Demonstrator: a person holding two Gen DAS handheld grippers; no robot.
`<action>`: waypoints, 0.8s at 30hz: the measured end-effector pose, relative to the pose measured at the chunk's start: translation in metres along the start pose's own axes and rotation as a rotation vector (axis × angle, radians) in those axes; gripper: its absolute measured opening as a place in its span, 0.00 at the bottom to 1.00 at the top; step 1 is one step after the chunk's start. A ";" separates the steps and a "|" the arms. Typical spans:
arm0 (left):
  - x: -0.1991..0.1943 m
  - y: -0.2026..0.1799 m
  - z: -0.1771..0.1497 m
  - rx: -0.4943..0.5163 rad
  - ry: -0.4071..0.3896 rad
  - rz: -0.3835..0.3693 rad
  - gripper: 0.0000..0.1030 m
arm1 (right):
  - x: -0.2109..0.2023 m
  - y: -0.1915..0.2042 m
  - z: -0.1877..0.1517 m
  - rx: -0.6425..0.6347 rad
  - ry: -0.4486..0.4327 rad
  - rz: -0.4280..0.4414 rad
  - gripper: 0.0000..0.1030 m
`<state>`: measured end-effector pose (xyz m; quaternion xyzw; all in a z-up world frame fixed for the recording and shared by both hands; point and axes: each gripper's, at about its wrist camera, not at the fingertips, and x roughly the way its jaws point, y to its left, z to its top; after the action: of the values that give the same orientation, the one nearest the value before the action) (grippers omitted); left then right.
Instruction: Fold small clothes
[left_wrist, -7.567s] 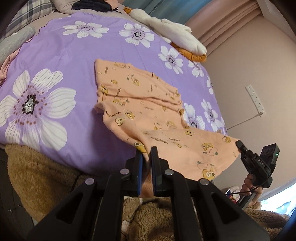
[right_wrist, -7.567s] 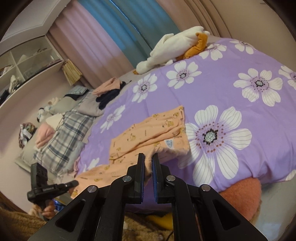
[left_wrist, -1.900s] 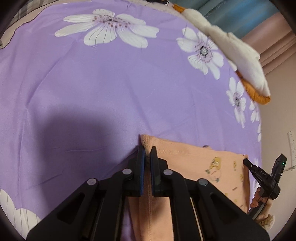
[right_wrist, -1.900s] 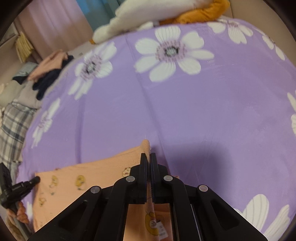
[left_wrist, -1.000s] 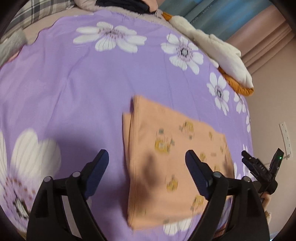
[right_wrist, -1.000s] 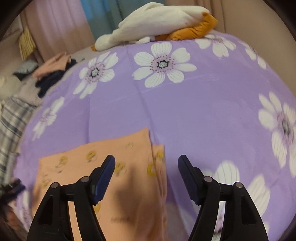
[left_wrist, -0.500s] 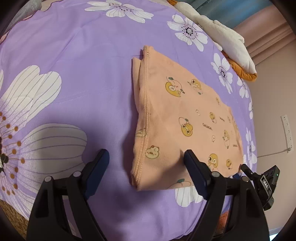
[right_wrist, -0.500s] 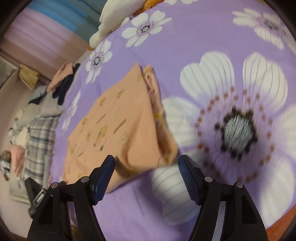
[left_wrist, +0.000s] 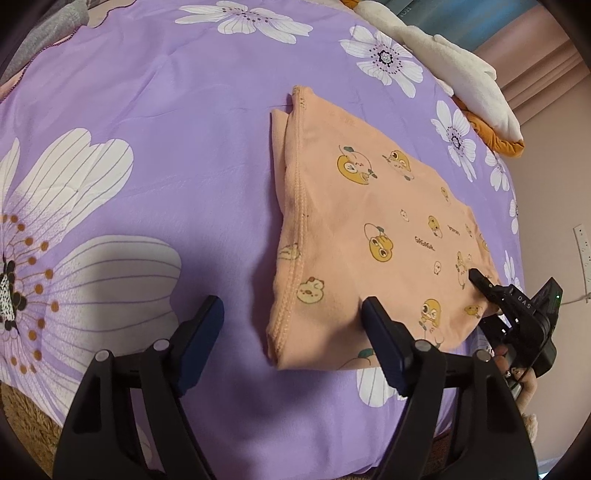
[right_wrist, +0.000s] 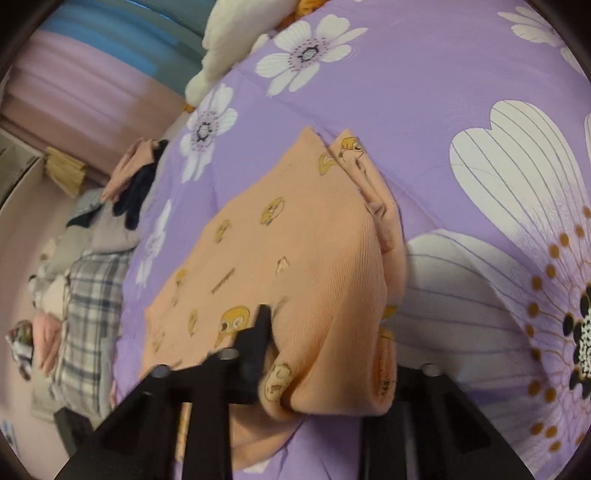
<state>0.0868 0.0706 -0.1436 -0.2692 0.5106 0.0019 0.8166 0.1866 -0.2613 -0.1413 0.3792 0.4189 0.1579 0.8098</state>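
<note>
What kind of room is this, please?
Most likely a bedroom. A purple flowered bedsheet covers a wide soft surface, curtains hang behind it, and more clothes lie heaped near the folded orange garment.

The orange garment is a soft, matt knit cloth with a fine rib, stitched hems and printed cartoon figures, and the purple bedspread under it is a smooth woven cloth with a faint sheen and a flat flower print. The left gripper and the right gripper look like matt black plastic with small dull metal screw heads. The white plush item looks fleecy.
</note>
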 end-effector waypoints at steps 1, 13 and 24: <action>-0.001 0.000 0.000 -0.002 0.004 -0.001 0.74 | -0.002 0.000 -0.001 -0.001 -0.007 -0.004 0.18; -0.016 0.000 0.002 -0.021 0.007 -0.008 0.74 | -0.054 -0.003 0.003 0.005 -0.143 -0.092 0.11; -0.028 0.004 0.004 -0.010 -0.030 0.019 0.74 | -0.077 0.062 0.022 -0.410 -0.214 -0.288 0.11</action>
<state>0.0760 0.0829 -0.1206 -0.2683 0.5009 0.0161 0.8227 0.1622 -0.2752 -0.0439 0.1584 0.3398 0.0815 0.9235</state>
